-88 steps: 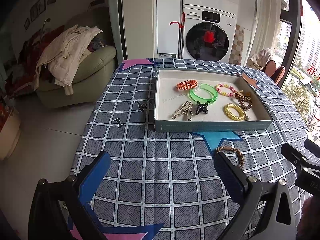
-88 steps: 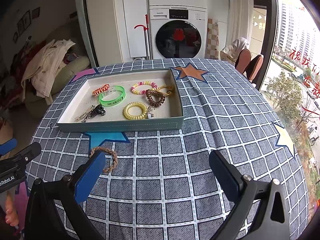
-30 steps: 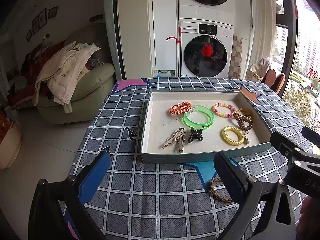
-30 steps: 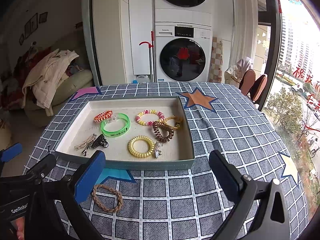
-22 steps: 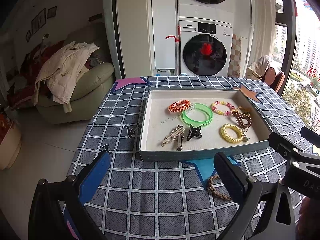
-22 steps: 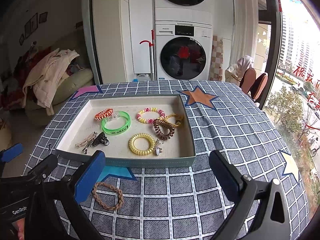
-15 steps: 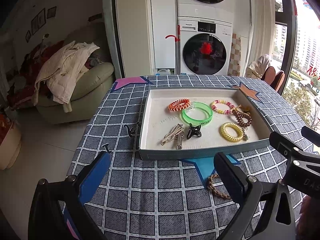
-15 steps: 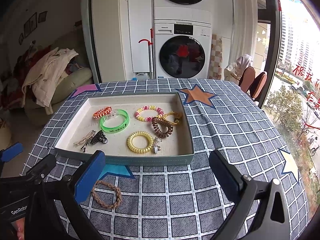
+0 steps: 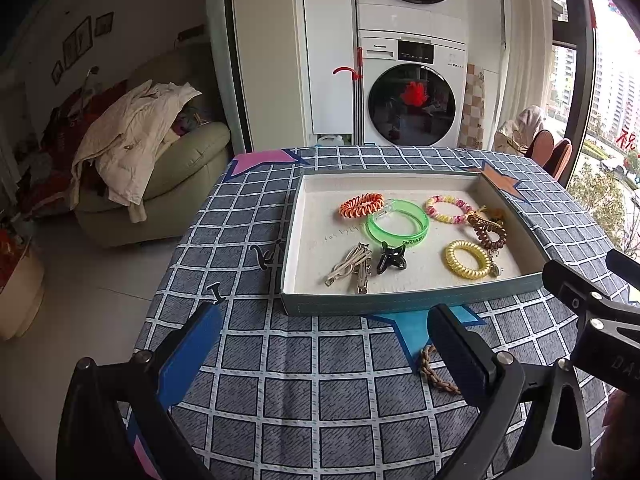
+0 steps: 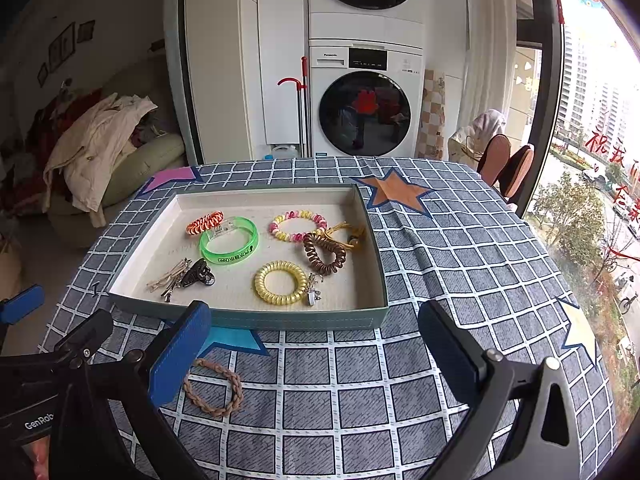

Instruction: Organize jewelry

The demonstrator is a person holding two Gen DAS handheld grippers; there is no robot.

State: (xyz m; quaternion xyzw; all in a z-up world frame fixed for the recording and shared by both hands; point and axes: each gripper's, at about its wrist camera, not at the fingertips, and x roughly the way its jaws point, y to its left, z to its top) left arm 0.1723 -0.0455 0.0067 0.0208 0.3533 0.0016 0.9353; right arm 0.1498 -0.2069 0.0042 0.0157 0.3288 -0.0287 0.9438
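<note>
A shallow rectangular teal-walled tray with a cream lining (image 10: 256, 322) sits on a table covered by a grey-and-white checked cloth with coloured star patches (image 10: 460, 264).

Inside the tray lie five rings. These are one orange-and-white coiled hair tie (image 10: 205, 222), one translucent green plastic bangle (image 10: 229, 242), one pink-and-yellow beaded bracelet (image 10: 298, 225), one brown spiral hair tie (image 10: 324, 254) and one yellow spiral hair tie (image 10: 280, 283). A small silver charm (image 10: 313, 290) rests just beside the yellow one, and a yellow cord tie (image 10: 348, 235) lies touching the brown coil near the right wall. At the tray's left sits a cluster of pale metal hair clips (image 9: 352, 266); their exact count cannot be told. One black claw clip (image 9: 390, 258) lies beside them.

Outside the tray, one brown braided bracelet (image 10: 214, 388) lies flat on the cloth just in front of the near wall, beside a blue star patch (image 10: 232, 338). Two small dark pieces rest on the cloth left of the tray: one black curled clip (image 9: 264, 256) and one small black pin-like piece (image 9: 215, 295).

The left gripper (image 9: 320, 356) hangs above the near cloth with its two blue-padded fingers (image 9: 188, 356) wide apart, holding nothing. The right gripper (image 10: 316, 356) likewise has its fingers spread and holds nothing, the braided bracelet lying just beside its left finger (image 10: 178, 354).
</note>
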